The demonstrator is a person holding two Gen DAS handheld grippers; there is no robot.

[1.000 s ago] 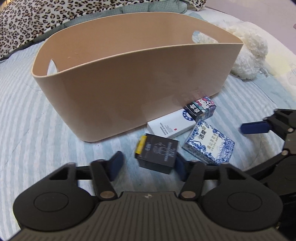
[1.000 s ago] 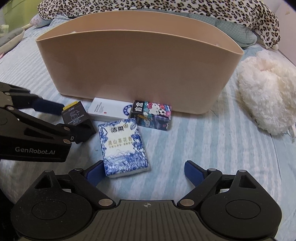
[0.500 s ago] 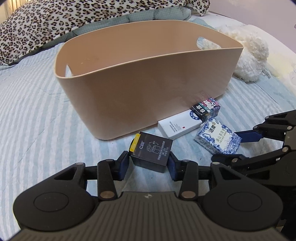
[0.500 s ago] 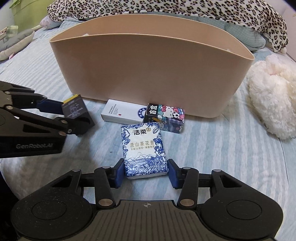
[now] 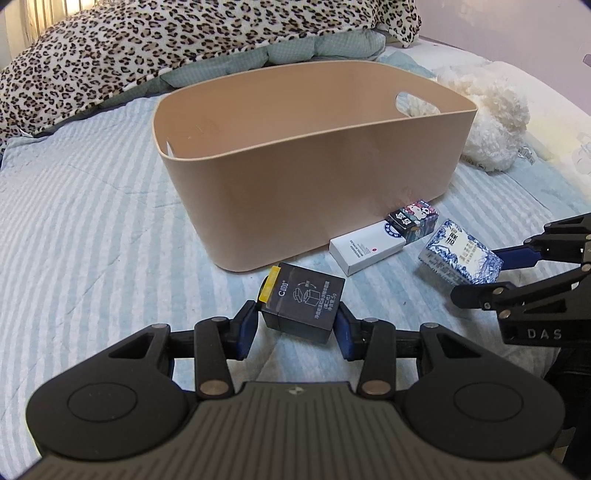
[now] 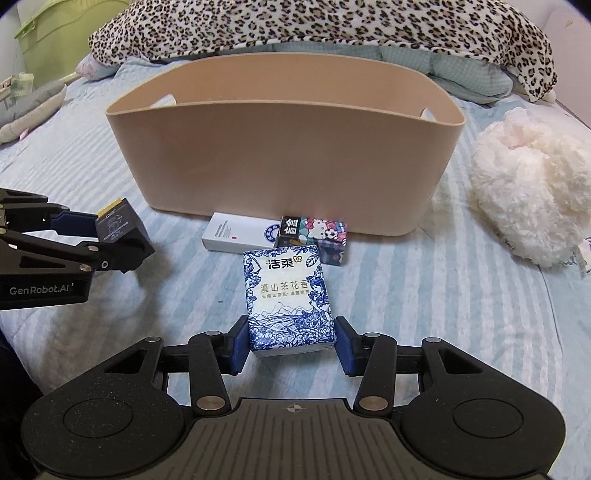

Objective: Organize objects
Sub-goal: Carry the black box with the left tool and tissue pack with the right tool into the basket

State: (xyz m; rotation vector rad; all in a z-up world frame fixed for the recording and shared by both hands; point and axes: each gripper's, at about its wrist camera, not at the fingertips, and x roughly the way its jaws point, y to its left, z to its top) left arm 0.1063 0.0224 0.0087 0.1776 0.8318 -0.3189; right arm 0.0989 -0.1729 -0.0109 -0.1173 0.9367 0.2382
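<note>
My left gripper [image 5: 295, 325] is shut on a black box with a yellow end [image 5: 303, 301], lifted a little off the bed; it also shows in the right wrist view [image 6: 120, 230]. My right gripper [image 6: 291, 341] is shut on a blue-and-white tissue pack [image 6: 286, 295], raised above the bed; the pack shows in the left wrist view [image 5: 460, 256]. An empty beige bin [image 5: 310, 177] stands behind both [image 6: 284, 170]. A white box [image 6: 240, 234] and a cartoon-printed box [image 6: 314, 234] lie at the bin's front wall.
A white plush toy [image 6: 532, 195] lies right of the bin. A leopard-print blanket [image 6: 332, 26] and quilt run along the back. The striped bedsheet [image 5: 92, 229] stretches to the left.
Both grippers closed on their items, the left on the black box, the right on the tissue pack, and lifted them up and back from the bin.
</note>
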